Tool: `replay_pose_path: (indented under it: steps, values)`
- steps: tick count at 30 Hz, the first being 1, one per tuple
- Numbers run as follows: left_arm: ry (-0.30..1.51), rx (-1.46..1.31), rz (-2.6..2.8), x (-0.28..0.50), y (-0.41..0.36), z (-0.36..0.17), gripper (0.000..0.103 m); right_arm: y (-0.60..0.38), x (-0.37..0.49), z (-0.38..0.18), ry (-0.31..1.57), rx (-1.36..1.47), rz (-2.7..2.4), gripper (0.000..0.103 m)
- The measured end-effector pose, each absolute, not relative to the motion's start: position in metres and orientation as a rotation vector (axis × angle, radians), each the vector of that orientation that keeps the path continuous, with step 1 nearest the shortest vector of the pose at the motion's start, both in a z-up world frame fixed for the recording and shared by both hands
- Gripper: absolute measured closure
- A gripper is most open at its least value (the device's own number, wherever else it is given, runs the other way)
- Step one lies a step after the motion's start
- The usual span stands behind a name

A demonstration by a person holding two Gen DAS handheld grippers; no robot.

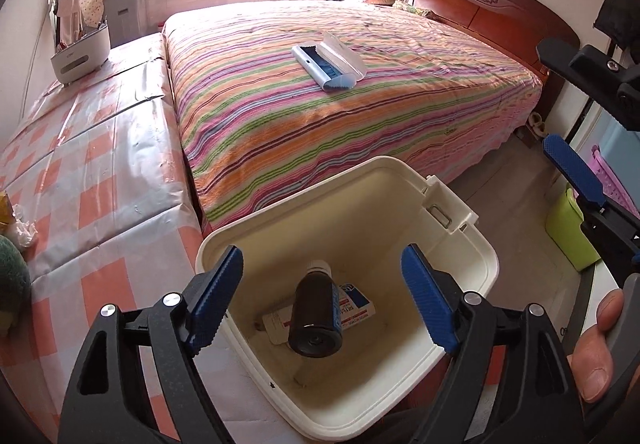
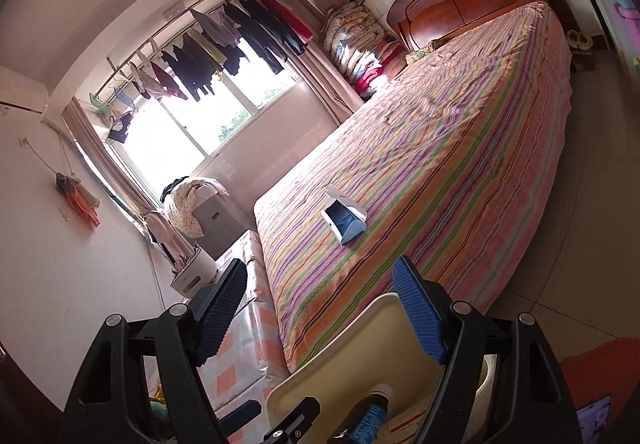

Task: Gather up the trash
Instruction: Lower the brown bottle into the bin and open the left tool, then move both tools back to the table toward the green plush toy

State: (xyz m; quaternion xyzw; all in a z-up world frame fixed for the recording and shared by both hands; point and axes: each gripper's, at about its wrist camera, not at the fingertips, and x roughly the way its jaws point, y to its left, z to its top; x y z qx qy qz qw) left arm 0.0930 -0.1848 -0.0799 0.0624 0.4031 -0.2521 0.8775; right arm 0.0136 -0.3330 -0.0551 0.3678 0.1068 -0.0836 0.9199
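Observation:
A cream plastic bin (image 1: 472, 244) stands open beside the bed. Inside it lie a dark brown bottle (image 1: 314, 316) with a white cap and a white-and-blue box (image 1: 360, 310) under it. My left gripper (image 1: 322, 296) is open and empty, its blue pads spread above the bin's mouth. My right gripper (image 2: 320, 308) is open and empty, held higher above the bin (image 2: 384, 308); the bottle (image 2: 370, 414) shows below it. The right gripper's blue pad also shows at the right edge of the left wrist view (image 1: 574, 173). A white-and-blue brush case (image 1: 328, 59) lies on the striped bed.
The striped bed (image 1: 360, 115) fills the middle. A bench with a checked plastic cover (image 1: 100, 171) runs along its left side, with a white holder (image 1: 80, 53) at its far end. A green container (image 1: 568, 228) stands on the floor at right. A crumpled wrapper (image 1: 20, 228) lies at the far left.

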Motion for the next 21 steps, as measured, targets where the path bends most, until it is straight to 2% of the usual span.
replay_pose_path:
  steps: [7, 12, 21]
  values:
    - [0.786, 0.107, -0.475, 0.085, -0.145, -0.053, 0.016, -0.32, 0.016, -0.048, 0.216, 0.716, -0.153, 0.029]
    - [0.696, 0.125, -0.356, 0.083, -0.076, -0.036, 0.015, -0.295, 0.029, -0.048, 0.257, 0.647, -0.122, 0.025]
    - [0.689, 0.031, -0.184, 0.103, 0.056, -0.023, 0.015, -0.213, 0.077, -0.031, 0.324, 0.466, 0.107, 0.024]
